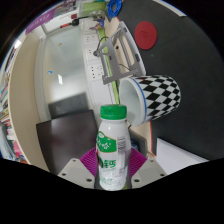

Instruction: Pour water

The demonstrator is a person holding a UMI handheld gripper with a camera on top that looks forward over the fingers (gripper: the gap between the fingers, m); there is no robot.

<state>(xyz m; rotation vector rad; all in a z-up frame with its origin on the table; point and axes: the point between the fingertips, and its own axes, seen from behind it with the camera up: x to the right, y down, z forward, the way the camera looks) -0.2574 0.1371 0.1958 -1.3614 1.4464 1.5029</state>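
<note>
One bottle (112, 146), white with a green cap and green label, pinched upright between the gripper (112, 172) fingers, pink pads (99, 160) pressed on both sides of its lower body, so clamped on it rather than spread. Sitting low and level over the dark tray (65, 135), pointed straight ahead at the checkered cup (155, 97) just beyond and right of the bottle, faucet (108, 50) further back. Biggest worry: cap looks on, so tipping now probably pours nothing, and a smooth bottle could slip or swing wide of the cup and splash the tray.
</note>
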